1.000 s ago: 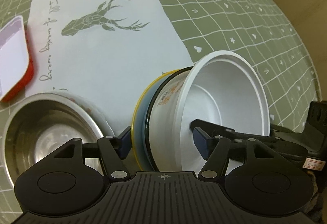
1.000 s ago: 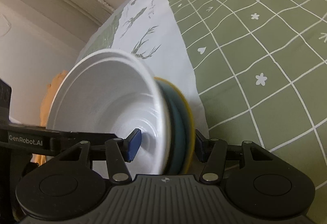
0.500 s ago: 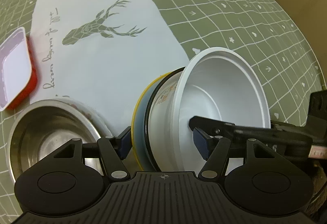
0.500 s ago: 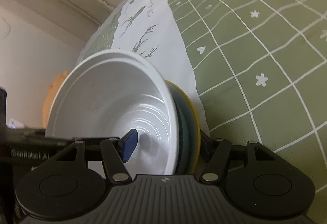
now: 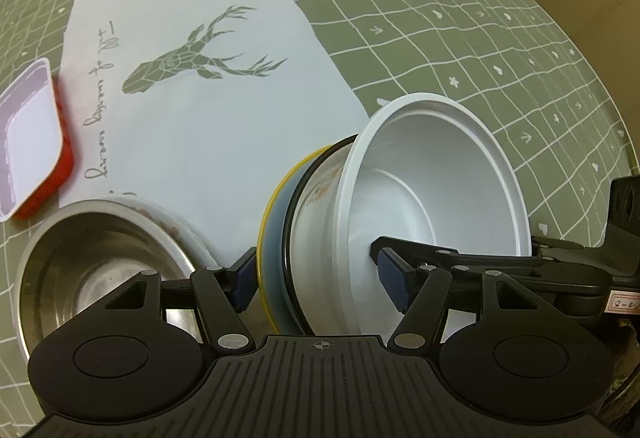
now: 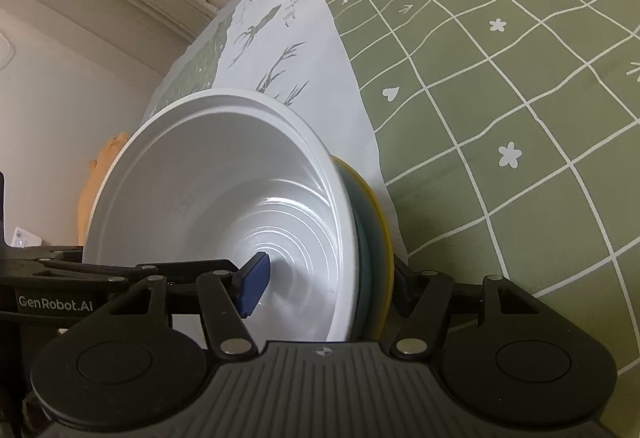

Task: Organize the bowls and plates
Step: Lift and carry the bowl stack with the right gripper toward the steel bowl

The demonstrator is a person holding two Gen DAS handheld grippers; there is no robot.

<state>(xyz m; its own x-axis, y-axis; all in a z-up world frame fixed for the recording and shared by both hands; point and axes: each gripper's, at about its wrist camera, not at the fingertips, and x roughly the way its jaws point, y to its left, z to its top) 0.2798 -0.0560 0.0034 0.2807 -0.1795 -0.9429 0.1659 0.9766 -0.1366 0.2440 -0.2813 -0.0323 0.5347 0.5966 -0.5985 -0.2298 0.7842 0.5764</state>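
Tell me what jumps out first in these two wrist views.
A nested stack tipped on its side: a white bowl inside a floral bowl and a yellow-rimmed plate, straddled by both the left claw and the right claw. Left of it sits a steel bowl on the deer-print runner, with a red-and-white tray at the far left edge.
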